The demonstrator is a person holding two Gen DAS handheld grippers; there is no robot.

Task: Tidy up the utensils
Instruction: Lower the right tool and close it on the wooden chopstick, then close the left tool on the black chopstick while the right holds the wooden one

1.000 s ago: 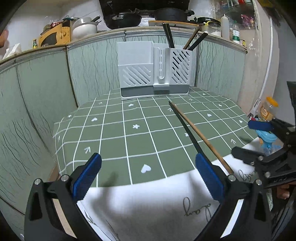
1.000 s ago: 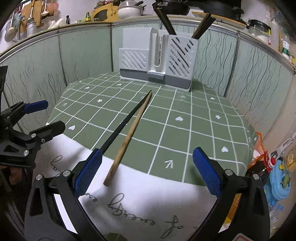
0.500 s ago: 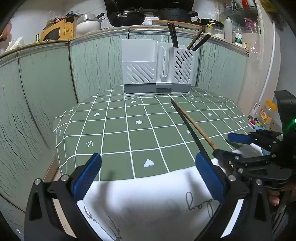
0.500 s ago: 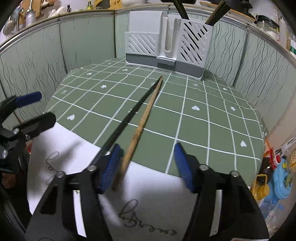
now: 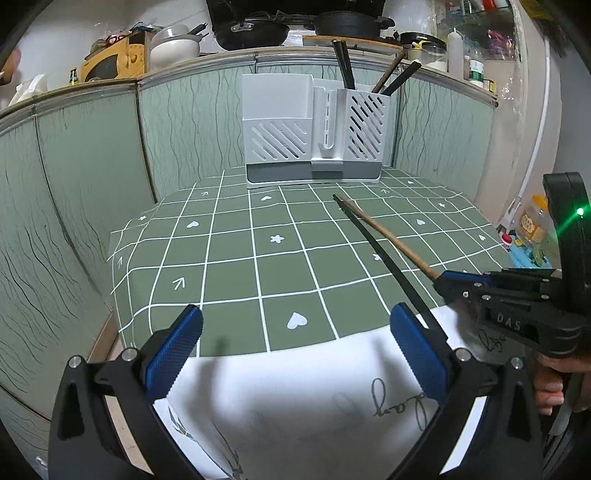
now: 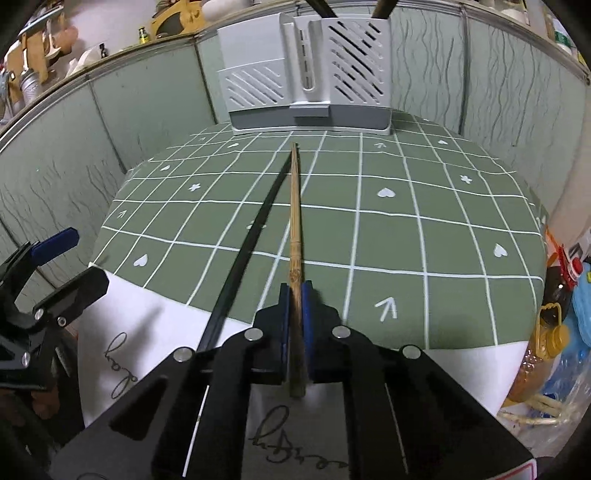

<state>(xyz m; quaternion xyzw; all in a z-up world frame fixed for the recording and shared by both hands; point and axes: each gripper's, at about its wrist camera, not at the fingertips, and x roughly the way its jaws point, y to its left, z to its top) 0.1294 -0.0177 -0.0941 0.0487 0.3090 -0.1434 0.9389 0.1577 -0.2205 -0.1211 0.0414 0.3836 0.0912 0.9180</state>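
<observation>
A brown wooden chopstick (image 6: 294, 214) and a black chopstick (image 6: 255, 236) lie side by side on the green checked tablecloth (image 6: 388, 236), tips pointing at the white utensil holder (image 6: 306, 74). My right gripper (image 6: 294, 295) is shut on the thick near end of the wooden chopstick; it also shows in the left wrist view (image 5: 443, 284). The black chopstick (image 5: 384, 258) lies free just left of it. My left gripper (image 5: 291, 347) is open and empty above the white cloth at the table's front edge. The holder (image 5: 314, 129) has several chopsticks in its right compartment.
A white printed cloth (image 5: 295, 406) covers the table's front edge. Green panel walls (image 5: 92, 166) enclose the table at the left and back. Bottles and toys (image 6: 561, 332) crowd the floor to the right. Pans and bowls (image 5: 251, 31) sit on the shelf behind.
My right gripper moved in onto the wooden chopstick's near end and closed on it. The left gripper has stayed open at the front edge.
</observation>
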